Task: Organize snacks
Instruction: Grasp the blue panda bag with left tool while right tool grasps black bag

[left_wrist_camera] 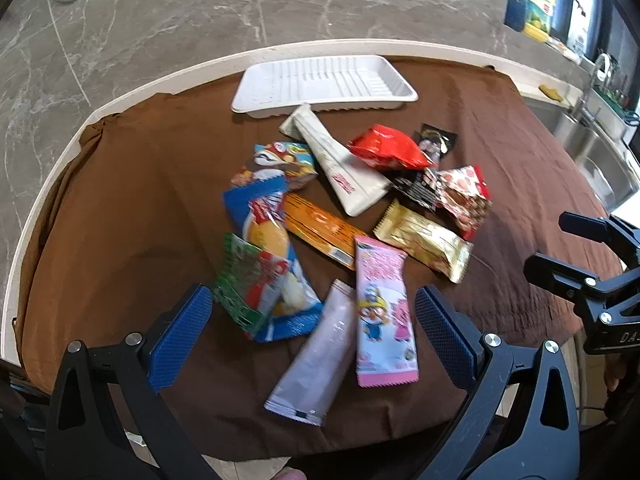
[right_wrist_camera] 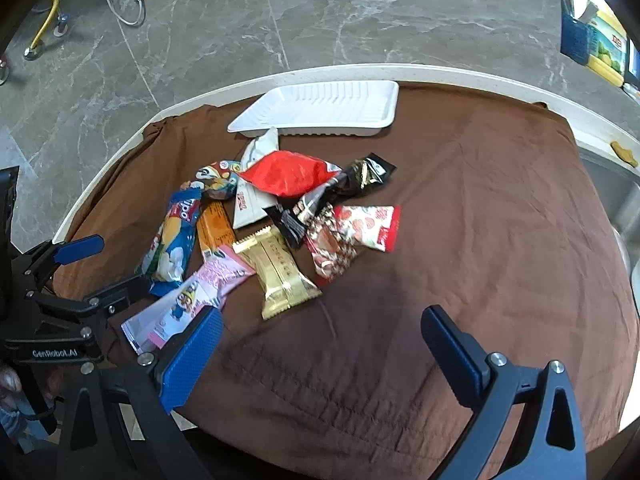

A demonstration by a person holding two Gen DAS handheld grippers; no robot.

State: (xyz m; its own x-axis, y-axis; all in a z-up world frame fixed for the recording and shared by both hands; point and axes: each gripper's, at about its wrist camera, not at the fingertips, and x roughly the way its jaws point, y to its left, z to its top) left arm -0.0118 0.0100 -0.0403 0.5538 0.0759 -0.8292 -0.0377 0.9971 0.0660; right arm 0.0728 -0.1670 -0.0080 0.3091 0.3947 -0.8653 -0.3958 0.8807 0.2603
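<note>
The snack pile (left_wrist_camera: 340,216) lies on the cloth (left_wrist_camera: 500,152), just in front of the tray (left_wrist_camera: 256,92); one cone-shaped packet (left_wrist_camera: 340,164) in the pile touches the tray's near rim.

bare cloth (right_wrist_camera: 460,240) right of snack pile (right_wrist_camera: 280,220).

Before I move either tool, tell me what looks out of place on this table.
The snacks lie in a loose heap on the brown cloth, overlapping at all angles, while the white tray behind them holds nothing. The red packet rests on top of the white packet. Nothing looks torn or spilled.
</note>
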